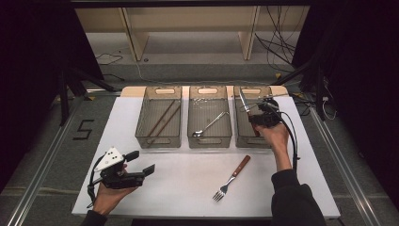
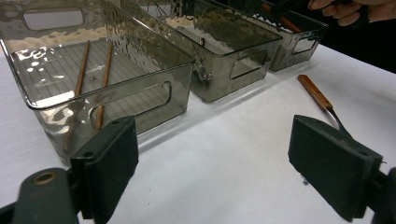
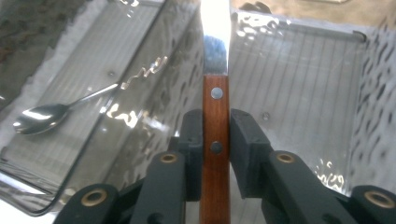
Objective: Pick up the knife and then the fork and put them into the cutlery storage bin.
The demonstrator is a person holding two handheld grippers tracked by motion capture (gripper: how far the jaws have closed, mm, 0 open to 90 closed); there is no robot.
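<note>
My right gripper [image 1: 256,118] hangs over the right-hand clear bin [image 1: 244,137], shut on the wooden handle of a knife [image 1: 243,101]. In the right gripper view the pads [image 3: 245,140] sit against both sides of the handle, and the knife [image 3: 215,107] points its steel blade away over the bin's ribbed floor [image 3: 299,93]. My left gripper [image 1: 141,161] rests low at the table's front left, held by a hand, jaws open with nothing between them [image 2: 212,168]. A wooden-handled fork [image 1: 231,178] lies on the white table, tines toward the front edge.
Three clear bins stand in a row at the back. The left bin [image 1: 158,139] holds two brown chopsticks [image 1: 162,118]; the middle bin [image 1: 209,139] holds a spoon [image 1: 210,125]. The fork [image 2: 317,95] lies ahead of my left gripper's right jaw. Cables trail behind the table.
</note>
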